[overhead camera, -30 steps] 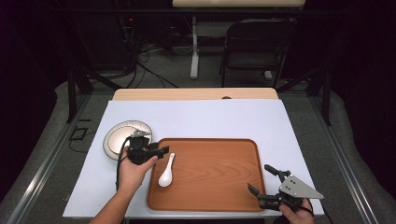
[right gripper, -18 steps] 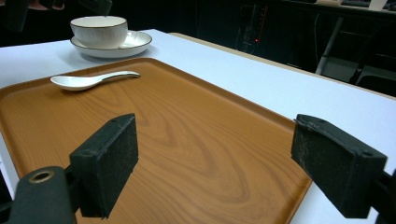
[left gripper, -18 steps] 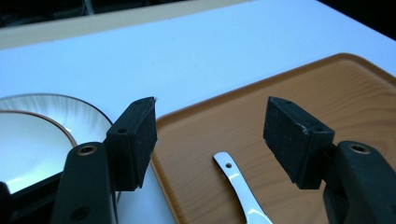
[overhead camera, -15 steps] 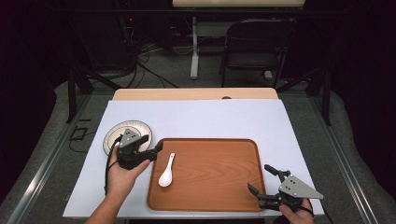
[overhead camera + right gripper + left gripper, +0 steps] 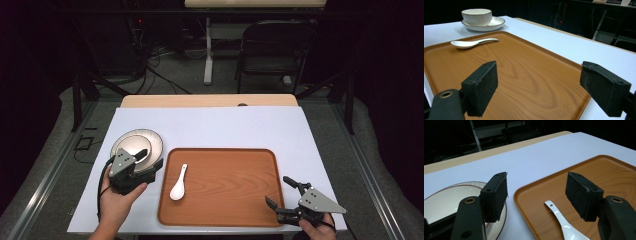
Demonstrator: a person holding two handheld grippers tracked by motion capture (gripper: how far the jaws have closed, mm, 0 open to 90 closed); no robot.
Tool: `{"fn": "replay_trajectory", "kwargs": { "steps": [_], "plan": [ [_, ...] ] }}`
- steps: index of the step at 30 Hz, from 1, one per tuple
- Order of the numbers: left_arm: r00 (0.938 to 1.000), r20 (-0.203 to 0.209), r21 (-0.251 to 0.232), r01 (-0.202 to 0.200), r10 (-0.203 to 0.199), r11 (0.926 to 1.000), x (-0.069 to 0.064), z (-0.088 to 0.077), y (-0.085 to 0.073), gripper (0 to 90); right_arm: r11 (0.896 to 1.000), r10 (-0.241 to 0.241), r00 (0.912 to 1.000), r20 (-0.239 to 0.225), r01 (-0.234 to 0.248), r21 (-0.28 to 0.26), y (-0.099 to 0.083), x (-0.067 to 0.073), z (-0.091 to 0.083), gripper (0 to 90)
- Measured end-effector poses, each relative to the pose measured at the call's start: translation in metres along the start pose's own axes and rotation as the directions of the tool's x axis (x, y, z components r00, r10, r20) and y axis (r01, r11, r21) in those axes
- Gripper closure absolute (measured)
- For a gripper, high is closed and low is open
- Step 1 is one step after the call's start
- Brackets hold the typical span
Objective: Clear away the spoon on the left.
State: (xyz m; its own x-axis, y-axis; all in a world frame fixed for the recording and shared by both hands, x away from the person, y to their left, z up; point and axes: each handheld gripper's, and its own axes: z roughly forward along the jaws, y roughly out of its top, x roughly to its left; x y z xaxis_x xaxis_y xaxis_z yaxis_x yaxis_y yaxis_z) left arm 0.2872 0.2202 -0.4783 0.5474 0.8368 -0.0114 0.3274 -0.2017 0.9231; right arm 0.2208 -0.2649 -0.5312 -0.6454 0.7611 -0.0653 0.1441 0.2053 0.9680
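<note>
The right gripper view shows what the high view cannot: a white ceramic bowl with a dark rim line (image 5: 476,16) stands upright on a white saucer-like plate (image 5: 496,23), near the surface's left edge. From above, the left hand-held gripper (image 5: 150,161) covers the near part of that stack, so just the plate's far rim (image 5: 135,139) is seen. The left gripper view shows its jaws wide apart with nothing between them, having just been opening; one pad hangs over the plate (image 5: 444,202), the other over the tray (image 5: 599,177). The rectangular brown wooden tray (image 5: 235,185) lies at the surface's near edge, centred, and holds one thing: a white ceramic soup spoon (image 5: 178,183) near its left edge, bowl toward the person, handle pointing away. The right hand-held gripper (image 5: 281,195) rests at the tray's near right corner, jaws spread, empty. A pale sheet covers the wooden surface (image 5: 215,100); a dark chair (image 5: 272,47) stands beyond it.
</note>
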Motion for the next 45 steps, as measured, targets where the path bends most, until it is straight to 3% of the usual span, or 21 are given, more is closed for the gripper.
{"fn": "replay_trajectory", "kwargs": {
  "steps": [10,20,33,45],
  "plan": [
    [0.9978,-0.02,-0.027,0.062,-0.063,0.9977,0.008,-0.018,-0.029,34.4,1.0,0.0,1.0,0.0,0.0,0.0,0.0,0.0,0.0,14.3],
    [0.9959,-0.049,-0.009,0.076,-0.077,0.9971,0.012,-0.019,-0.051,34.3,1.0,0.001,1.0,0.0,-0.001,0.001,0.0,0.0,0.0,14.3],
    [0.9931,-0.06,-0.007,0.101,-0.101,0.9949,0.016,-0.016,-0.062,34.1,1.0,0.002,1.0,-0.003,-0.002,0.001,0.0,0.0,0.0,14.3],
    [0.9889,-0.067,0.024,0.135,-0.133,0.9906,0.019,-0.014,-0.065,34.1,1.0,0.003,1.0,-0.004,-0.003,0.002,0.0,0.0,0.0,14.3]
  ]
}}
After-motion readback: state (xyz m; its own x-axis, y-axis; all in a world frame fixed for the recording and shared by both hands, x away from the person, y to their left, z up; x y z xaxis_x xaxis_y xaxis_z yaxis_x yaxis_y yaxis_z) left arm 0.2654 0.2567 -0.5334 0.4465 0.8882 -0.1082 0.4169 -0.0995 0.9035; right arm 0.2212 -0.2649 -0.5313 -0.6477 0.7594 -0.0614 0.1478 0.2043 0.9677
